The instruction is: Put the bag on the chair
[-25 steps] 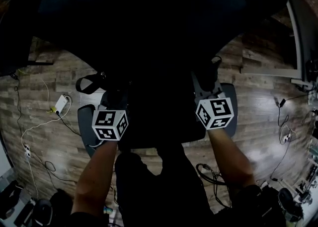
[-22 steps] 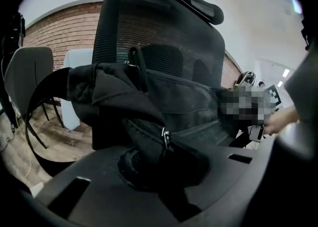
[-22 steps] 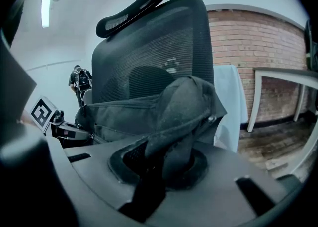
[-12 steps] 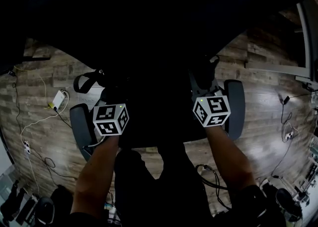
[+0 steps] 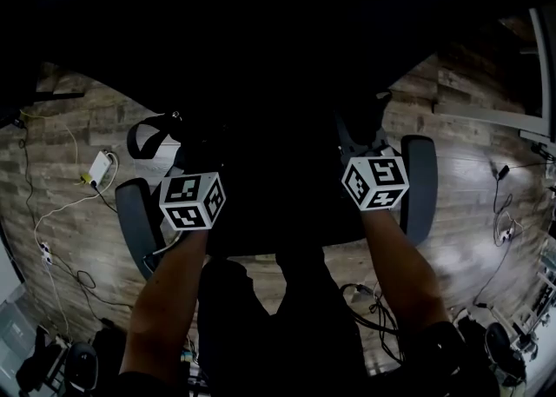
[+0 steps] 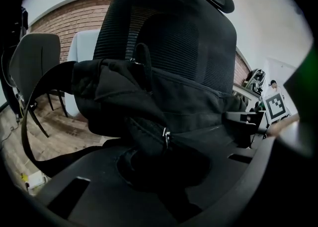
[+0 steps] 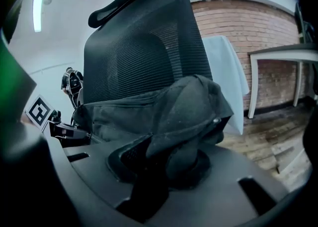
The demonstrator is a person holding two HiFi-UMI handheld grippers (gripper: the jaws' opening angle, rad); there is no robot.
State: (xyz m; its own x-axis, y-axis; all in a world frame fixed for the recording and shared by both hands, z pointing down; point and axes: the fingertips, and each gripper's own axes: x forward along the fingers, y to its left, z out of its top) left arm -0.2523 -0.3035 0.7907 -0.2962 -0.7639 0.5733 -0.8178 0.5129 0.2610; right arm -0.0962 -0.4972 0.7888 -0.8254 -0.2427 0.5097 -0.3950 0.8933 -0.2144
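A black fabric bag point(image 6: 149, 97) hangs between my two grippers in front of a black mesh office chair point(image 6: 169, 32). My left gripper point(image 6: 164, 171) is shut on a fold of the bag next to a zipper pull. My right gripper point(image 7: 164, 171) has bunched bag point(image 7: 169, 112) fabric between its jaws, which have just been opening a little. The chair's backrest point(image 7: 144, 52) rises right behind the bag. In the head view both marker cubes point(image 5: 193, 201) point(image 5: 375, 182) sit over the dark seat, between the armrests point(image 5: 135, 221) point(image 5: 420, 182). A strap loop point(image 5: 148, 136) sticks out at the left.
On the wooden floor at the left lie cables and a white power adapter point(image 5: 97, 167). More cables lie at the right. A white table point(image 7: 283, 52) stands to the right by a brick wall. Another dark chair point(image 6: 35, 57) and a pale one point(image 6: 82, 47) stand at the left.
Both hands have sunk with the bag toward the chair seat. The armrests now show more fully on both sides of the cubes.
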